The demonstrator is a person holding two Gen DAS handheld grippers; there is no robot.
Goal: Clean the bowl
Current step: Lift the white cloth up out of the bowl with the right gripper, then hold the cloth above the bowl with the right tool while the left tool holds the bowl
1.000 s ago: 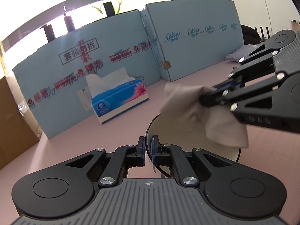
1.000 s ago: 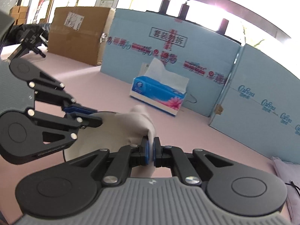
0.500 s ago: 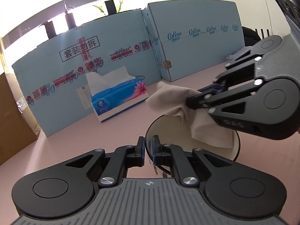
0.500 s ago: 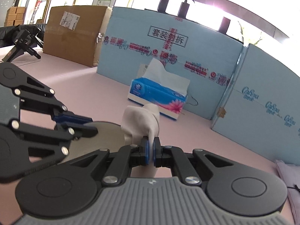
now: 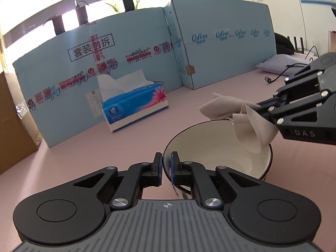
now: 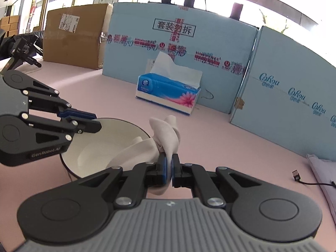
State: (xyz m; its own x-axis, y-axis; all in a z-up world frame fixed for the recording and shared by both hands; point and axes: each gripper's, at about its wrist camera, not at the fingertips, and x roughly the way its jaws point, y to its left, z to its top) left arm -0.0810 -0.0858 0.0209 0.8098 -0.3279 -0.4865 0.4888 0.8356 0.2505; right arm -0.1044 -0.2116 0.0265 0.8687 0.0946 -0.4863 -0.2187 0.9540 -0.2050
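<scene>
A cream bowl (image 5: 222, 151) with a dark rim stands on the pink table. My left gripper (image 5: 167, 161) is shut on the bowl's near rim, one finger inside and one outside. My right gripper (image 6: 169, 163) is shut on a crumpled beige cloth (image 6: 166, 134). In the left wrist view the right gripper (image 5: 259, 107) reaches in from the right, and the cloth (image 5: 250, 128) hangs over the bowl's far right rim, its lower fold inside. In the right wrist view the bowl (image 6: 109, 147) lies left of the cloth, with the left gripper (image 6: 97, 122) on its far left rim.
A blue tissue box (image 5: 134, 109) stands behind the bowl against light blue cartons (image 5: 222, 42). A brown cardboard box (image 6: 73, 35) is at the far left. A black cable (image 6: 308, 181) and a pale folded bag (image 5: 279, 63) lie to the right.
My right gripper has drawn back to the right, taking the cloth from over the bowl's middle to its far right rim. The left gripper and the bowl have stayed put.
</scene>
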